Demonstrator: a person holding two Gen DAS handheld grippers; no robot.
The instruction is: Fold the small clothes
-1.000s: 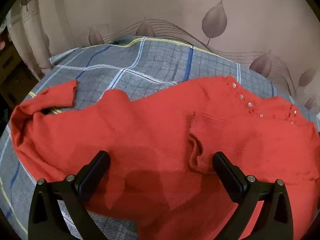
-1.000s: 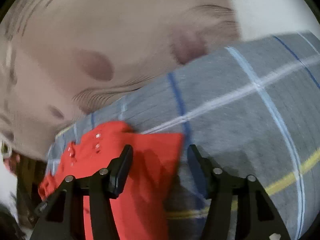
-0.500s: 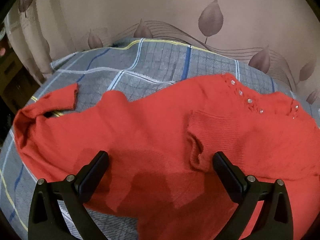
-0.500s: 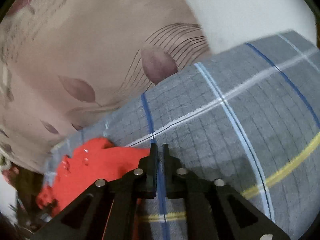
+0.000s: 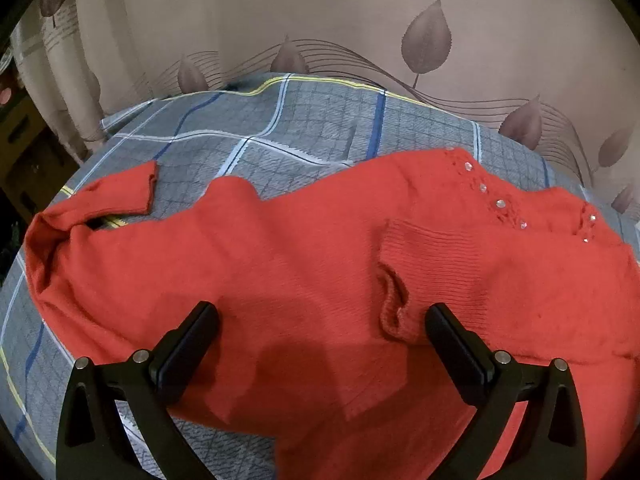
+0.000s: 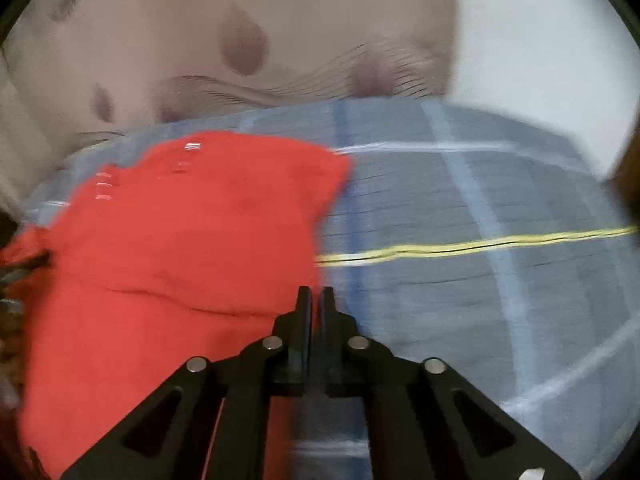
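A red knit sweater lies spread on a grey checked bedspread. Small clear beads mark its neckline at the right. One sleeve lies folded back at the left; a ribbed cuff lies folded over the body. My left gripper is open above the sweater's lower part, holding nothing. My right gripper has its jaws closed at the sweater's right edge; the view is blurred and whether cloth is pinched does not show.
A beige curtain with leaf print hangs behind the bed. A white wall shows at the right. The bedspread extends bare to the right of the sweater. Dark furniture stands at the far left.
My right gripper closed from open and has swung so more of the sweater shows at its left. My left gripper stayed open, almost still.
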